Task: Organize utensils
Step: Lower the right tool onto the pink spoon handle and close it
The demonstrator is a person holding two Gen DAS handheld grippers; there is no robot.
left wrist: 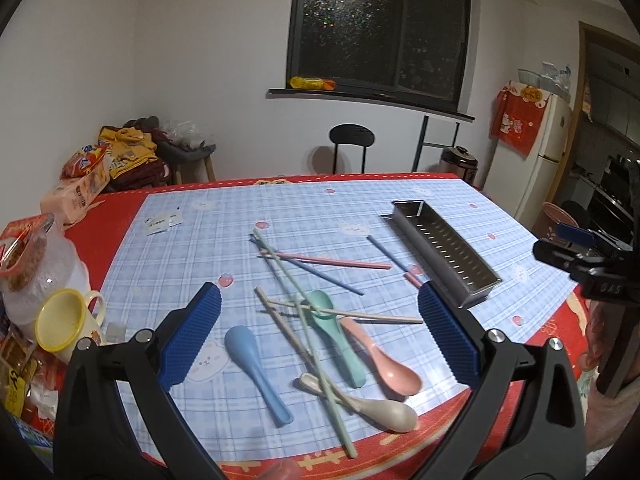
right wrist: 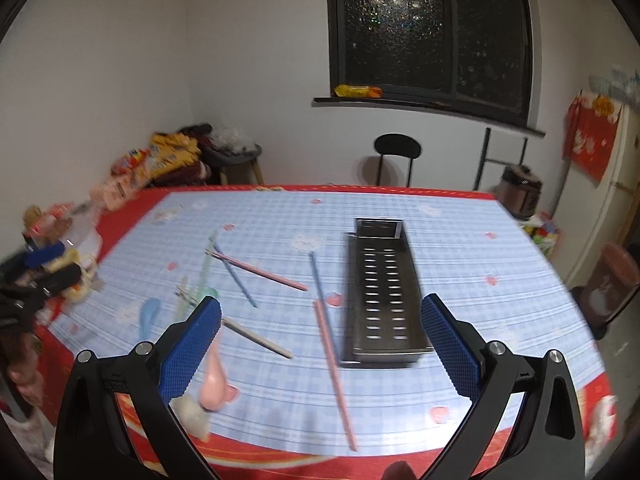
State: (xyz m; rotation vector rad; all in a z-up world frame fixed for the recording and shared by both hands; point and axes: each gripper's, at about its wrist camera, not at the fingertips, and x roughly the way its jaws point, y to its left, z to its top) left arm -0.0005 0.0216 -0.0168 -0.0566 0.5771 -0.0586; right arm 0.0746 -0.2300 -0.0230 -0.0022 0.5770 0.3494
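Note:
Spoons and chopsticks lie scattered on the blue checked tablecloth (left wrist: 192, 256). In the left wrist view a blue spoon (left wrist: 256, 368), a green spoon (left wrist: 336, 336), a pink spoon (left wrist: 384, 360) and a cream spoon (left wrist: 372, 404) lie under crossed chopsticks (left wrist: 296, 300). My left gripper (left wrist: 320, 336) hangs open above this pile. A perforated steel tray (right wrist: 380, 292) lies empty right of the pile, also visible as the tray (left wrist: 444, 248). My right gripper (right wrist: 320, 344) is open above a long pink chopstick (right wrist: 334, 372) beside the tray. The right gripper's body (left wrist: 592, 260) shows at the right edge.
A yellow mug (left wrist: 64, 320), a plastic jar (left wrist: 36, 264) and snack packets crowd the table's left edge. A black chair (left wrist: 352, 148) stands behind the table. A fridge (left wrist: 536, 160) and a bin (right wrist: 612, 280) stand to the right. The table's red border (left wrist: 320, 460) runs near me.

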